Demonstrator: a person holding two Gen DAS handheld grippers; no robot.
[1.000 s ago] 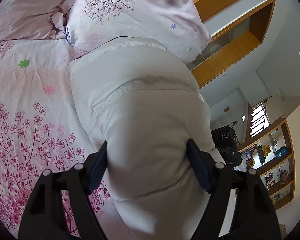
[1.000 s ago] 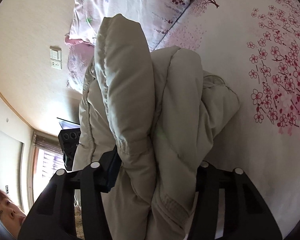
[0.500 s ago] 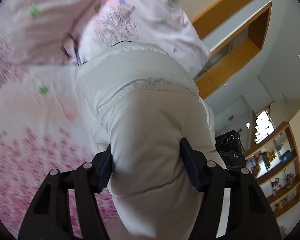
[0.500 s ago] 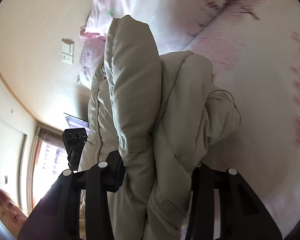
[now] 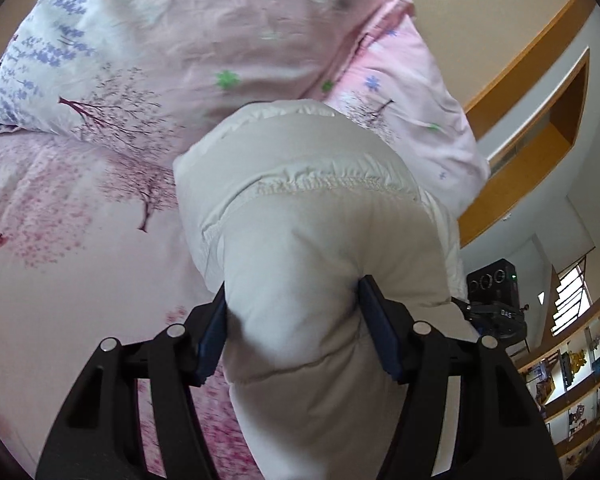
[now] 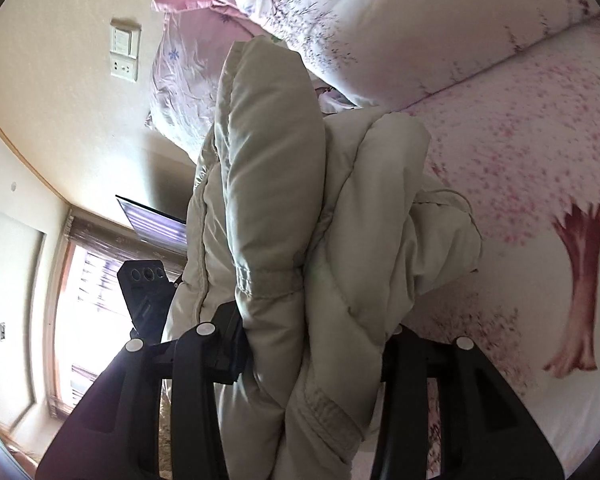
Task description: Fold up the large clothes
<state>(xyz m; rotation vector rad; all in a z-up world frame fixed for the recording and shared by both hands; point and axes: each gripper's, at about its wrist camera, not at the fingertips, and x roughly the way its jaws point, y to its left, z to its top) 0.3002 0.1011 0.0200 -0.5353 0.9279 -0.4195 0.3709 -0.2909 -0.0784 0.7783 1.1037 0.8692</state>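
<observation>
Jacket (image 5: 324, 248) hangs bunched above the bed (image 5: 60, 264), nearer the pillows (image 5: 220, 40) than a second ago; left gripper (image 5: 296, 332) and right gripper (image 6: 312, 340) squeezed tighter, both clamping thick padding; bundle seems bound for laying down.

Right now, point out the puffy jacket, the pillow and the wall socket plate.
puffy jacket (image 5: 324, 248), left wrist view, on the padded panel below the gathered seam.
pillow (image 5: 228, 32), left wrist view, on its pink cover.
wall socket plate (image 6: 124, 67), right wrist view, on its face.
</observation>
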